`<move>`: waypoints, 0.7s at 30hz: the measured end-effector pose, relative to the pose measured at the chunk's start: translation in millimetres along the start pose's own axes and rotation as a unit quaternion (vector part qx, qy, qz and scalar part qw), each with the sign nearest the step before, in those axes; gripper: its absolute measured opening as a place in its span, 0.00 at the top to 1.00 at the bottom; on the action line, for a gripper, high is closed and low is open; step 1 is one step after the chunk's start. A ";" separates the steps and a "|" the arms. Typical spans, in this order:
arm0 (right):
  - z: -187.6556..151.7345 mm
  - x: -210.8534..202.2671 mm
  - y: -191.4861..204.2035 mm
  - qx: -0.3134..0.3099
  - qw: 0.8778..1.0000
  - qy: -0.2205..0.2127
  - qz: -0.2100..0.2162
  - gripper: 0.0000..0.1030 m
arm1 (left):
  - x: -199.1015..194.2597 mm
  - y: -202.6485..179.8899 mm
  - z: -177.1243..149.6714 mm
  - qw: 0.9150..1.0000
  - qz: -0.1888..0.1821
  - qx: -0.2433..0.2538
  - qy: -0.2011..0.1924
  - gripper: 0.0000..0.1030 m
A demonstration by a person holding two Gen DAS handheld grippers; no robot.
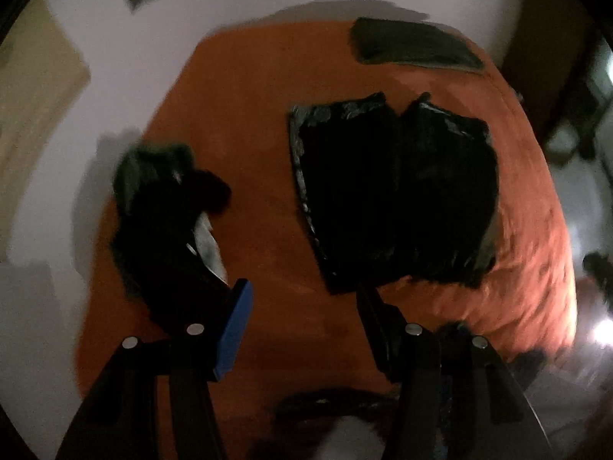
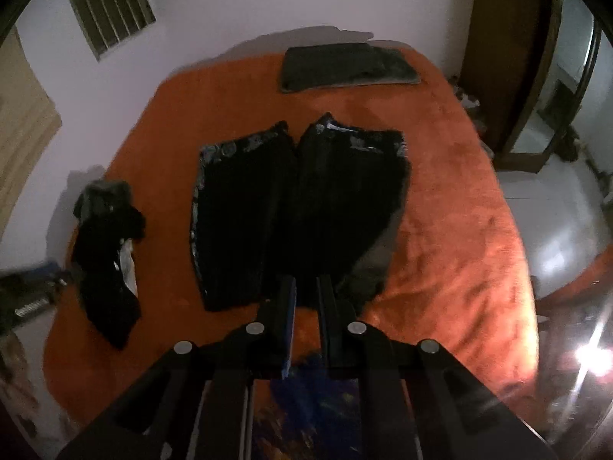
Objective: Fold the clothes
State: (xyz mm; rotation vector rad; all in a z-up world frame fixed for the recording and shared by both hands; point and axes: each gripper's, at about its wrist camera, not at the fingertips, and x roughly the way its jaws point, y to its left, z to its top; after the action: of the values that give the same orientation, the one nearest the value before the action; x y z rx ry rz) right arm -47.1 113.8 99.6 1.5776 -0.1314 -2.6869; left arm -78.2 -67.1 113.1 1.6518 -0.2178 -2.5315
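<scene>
Two claws over dim orange bed [image 2: 459,230]: left claw [image 1: 302,299] wide, empty; right claw [image 2: 306,287] narrow, grip on black garment [image 2: 299,207] unclear.

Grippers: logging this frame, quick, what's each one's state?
Left gripper: open, holding nothing.
Right gripper: nearly closed, narrow gap; whether it pinches the black garment cannot be told.

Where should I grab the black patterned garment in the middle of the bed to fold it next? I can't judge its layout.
Judging by its flat spread, take the black patterned garment at its near bottom hem, coming from the near bed edge; the patterned band lies far, so the hem can lift toward it.
</scene>
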 end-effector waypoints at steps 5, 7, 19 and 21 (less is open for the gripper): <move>51.0 -7.1 13.8 0.015 0.998 -0.056 0.031 0.54 | 1.1 -5.7 30.2 0.998 0.015 0.020 -0.054 0.26; 72.5 24.3 18.1 0.024 0.997 -0.075 0.010 0.51 | 34.9 -11.5 51.9 0.999 0.003 0.007 -0.053 0.26; 192.5 304.7 -36.2 -0.120 0.992 -0.007 -0.036 0.54 | 301.8 -25.0 188.1 0.998 -0.070 0.004 0.004 0.26; 207.8 317.7 -74.5 -0.101 0.994 0.007 -0.043 0.54 | 329.7 -19.1 203.2 0.996 -0.080 -0.021 0.012 0.26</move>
State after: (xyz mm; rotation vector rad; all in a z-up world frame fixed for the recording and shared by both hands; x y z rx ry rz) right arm -381.8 180.9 -82.6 1.5737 0.2053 -2.6510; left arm -396.9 -92.5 -106.2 1.7498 -0.0306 -2.6071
